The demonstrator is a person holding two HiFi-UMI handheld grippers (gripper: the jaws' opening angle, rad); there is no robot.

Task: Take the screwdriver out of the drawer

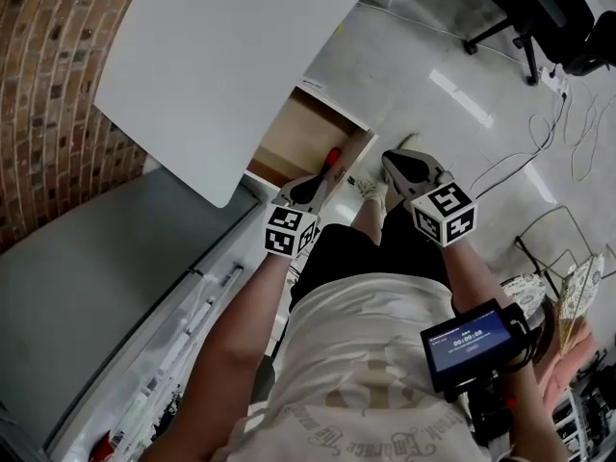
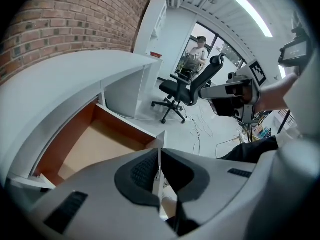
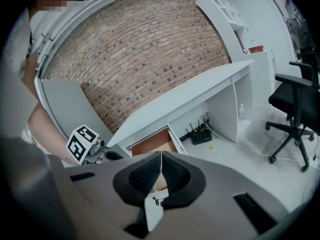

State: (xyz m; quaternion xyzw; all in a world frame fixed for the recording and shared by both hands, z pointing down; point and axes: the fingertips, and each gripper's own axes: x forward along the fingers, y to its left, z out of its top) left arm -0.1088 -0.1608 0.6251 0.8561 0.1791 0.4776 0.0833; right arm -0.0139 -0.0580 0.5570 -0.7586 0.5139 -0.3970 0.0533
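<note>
- The red-handled screwdriver with a dark shaft (image 1: 332, 159) shows only in the head view, at the front corner of the open wooden drawer (image 1: 289, 133); I can't tell whether it rests inside or on the edge.
- My left gripper (image 1: 310, 189) sits just short of it, jaws clenched together on nothing; its own view shows only bare drawer floor (image 2: 95, 149).
- My right gripper (image 1: 390, 162) hangs beside, over the floor, also closed and empty.
- I judge this the reach step; next I'd part the left jaws, straddle the handle, close, then lift clear.
</note>
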